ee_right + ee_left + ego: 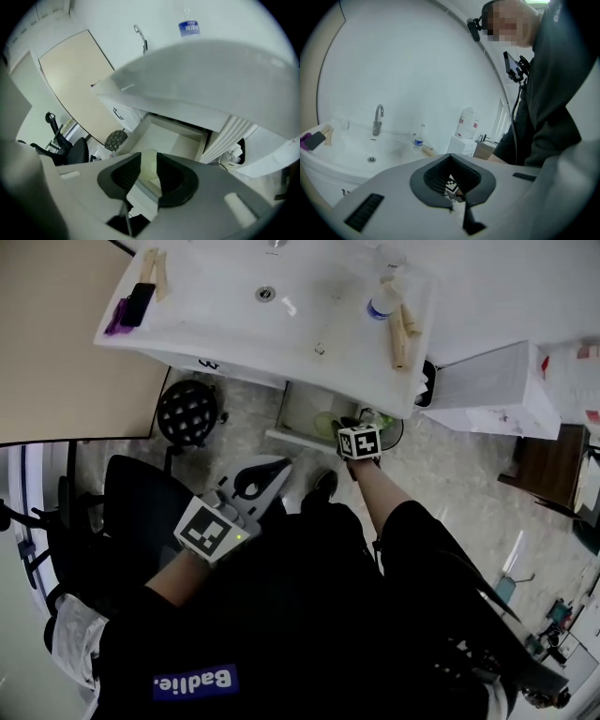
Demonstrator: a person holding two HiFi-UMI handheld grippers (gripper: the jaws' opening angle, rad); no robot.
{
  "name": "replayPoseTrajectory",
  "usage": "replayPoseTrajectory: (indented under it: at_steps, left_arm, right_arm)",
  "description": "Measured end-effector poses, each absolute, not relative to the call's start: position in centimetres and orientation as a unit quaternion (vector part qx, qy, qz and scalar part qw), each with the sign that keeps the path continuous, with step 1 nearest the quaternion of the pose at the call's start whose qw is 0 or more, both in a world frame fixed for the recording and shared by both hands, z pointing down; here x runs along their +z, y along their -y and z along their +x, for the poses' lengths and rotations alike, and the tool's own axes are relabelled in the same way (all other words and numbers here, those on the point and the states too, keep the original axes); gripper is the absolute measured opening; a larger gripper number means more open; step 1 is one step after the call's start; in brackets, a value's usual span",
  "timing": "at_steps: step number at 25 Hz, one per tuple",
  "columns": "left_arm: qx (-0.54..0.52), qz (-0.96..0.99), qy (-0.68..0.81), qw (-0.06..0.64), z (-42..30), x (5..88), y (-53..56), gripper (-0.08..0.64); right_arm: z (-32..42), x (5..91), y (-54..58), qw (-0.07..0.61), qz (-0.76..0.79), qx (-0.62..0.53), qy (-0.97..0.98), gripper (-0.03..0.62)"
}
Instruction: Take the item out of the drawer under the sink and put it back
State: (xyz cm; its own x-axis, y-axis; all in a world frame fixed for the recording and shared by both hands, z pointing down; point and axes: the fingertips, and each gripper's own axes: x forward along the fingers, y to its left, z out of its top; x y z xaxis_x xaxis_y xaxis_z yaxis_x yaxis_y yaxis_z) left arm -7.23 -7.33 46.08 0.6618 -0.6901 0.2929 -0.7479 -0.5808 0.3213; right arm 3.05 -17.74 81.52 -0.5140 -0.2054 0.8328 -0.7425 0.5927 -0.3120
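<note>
- The right gripper (149, 158) has its jaws about half open. A pale green round item (148, 169) shows in the gap between them. The pads do not look pressed on it.
- The item sits low, over the open drawer (180, 138).
- The drawer is pulled out under the white sink (281, 329).
- The left gripper (451, 158) has its jaws shut, with nothing in them. A small hole stays between the pads, and the right gripper's marker cube (452, 185) shows through it.
- In the head view the left gripper is held up near the person's lap, well apart from the drawer.
- On the sink stand a tap (378, 119) and a water bottle (382, 304).
- A round black stool (187, 412) stands on the floor just beside the sink.
</note>
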Motion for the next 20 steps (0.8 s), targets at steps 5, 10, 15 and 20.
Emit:
replayPoseTrajectory:
  at_steps: [5, 10, 15, 20]
  left_arm:
    - [0.034, 0.889, 0.408, 0.203, -7.8, 44.1, 7.4, -0.008]
    - [0.011, 0.896, 0.395, 0.204, -7.8, 43.1, 6.6, -0.008]
    - [0.01, 0.906, 0.378, 0.19, -8.3, 42.5, 6.0, -0.008]
    - [0.01, 0.917, 0.357, 0.177, -8.0, 41.4, 5.7, -0.008]
  right_arm:
    - [3.2, 75.3, 15.1, 0.342, 0.298, 0.339, 0.824, 0.077]
    - [4.3, 71.1, 11.6, 0.306, 0.314, 0.356, 0.825, 0.072]
    - [3.8, 66.9, 8.7, 0.276, 0.314, 0.346, 0.84, 0.055]
    - [2.3, 60.7, 8.5, 0.226, 0.316, 0.297, 0.872, 0.044]
